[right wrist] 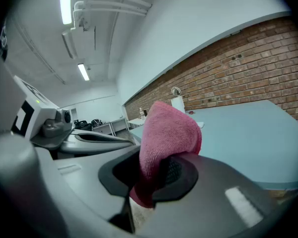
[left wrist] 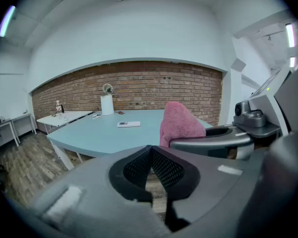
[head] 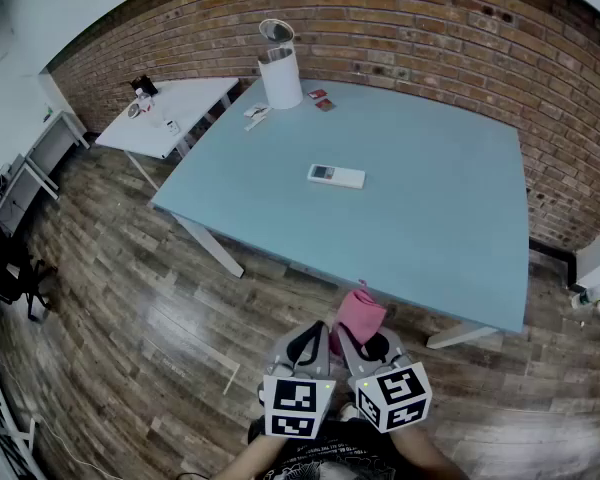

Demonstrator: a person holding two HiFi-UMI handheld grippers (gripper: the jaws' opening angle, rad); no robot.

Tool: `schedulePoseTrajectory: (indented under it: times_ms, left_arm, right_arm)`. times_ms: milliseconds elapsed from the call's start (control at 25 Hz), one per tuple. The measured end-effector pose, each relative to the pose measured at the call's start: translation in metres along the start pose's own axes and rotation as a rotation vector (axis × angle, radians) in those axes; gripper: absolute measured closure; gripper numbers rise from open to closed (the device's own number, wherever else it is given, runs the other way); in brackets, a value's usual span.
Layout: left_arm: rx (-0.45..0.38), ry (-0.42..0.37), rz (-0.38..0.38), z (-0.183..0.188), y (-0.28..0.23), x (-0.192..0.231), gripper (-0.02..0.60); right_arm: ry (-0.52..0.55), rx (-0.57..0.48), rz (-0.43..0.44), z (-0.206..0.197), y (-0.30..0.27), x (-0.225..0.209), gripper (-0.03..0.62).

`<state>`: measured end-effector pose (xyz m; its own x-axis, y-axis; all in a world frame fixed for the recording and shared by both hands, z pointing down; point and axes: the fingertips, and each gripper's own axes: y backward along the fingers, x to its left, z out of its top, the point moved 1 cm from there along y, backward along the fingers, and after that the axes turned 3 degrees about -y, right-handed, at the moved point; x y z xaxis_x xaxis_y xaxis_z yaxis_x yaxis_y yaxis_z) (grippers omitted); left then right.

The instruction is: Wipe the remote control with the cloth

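the right gripper [right wrist: 156, 177] is clamped on a pink cloth [right wrist: 166, 133], held just short of the light blue table [head: 450, 228]. the left gripper [left wrist: 151, 152] beside it has its jaws pressed together on nothing. the white remote control [head: 336, 175] lies mid-table, well apart from both.

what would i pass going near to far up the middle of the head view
pink cloth → remote control → white cylinder
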<state>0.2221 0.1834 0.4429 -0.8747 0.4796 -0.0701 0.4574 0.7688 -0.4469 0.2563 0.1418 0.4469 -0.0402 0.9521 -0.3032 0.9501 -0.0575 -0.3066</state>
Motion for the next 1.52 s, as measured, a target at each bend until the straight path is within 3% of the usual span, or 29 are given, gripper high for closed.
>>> schedulePoseTrajectory:
  times_ms: [400, 760, 1520]
  left_arm:
    - [0.028, 0.015, 0.002, -0.010, -0.004, 0.002, 0.583]
    - [0.027, 0.039, -0.036, -0.010, -0.040, 0.025, 0.583]
    - [0.066, 0.052, -0.186, 0.023, -0.147, 0.157, 0.581]
  right_arm:
    - [-0.034, 0.033, -0.005, -0.011, -0.008, -0.006, 0.530]
    - [-0.022, 0.058, -0.042, -0.008, -0.041, -0.020, 0.530]
    - [-0.036, 0.129, -0.177, 0.047, -0.190, -0.046, 0.530]
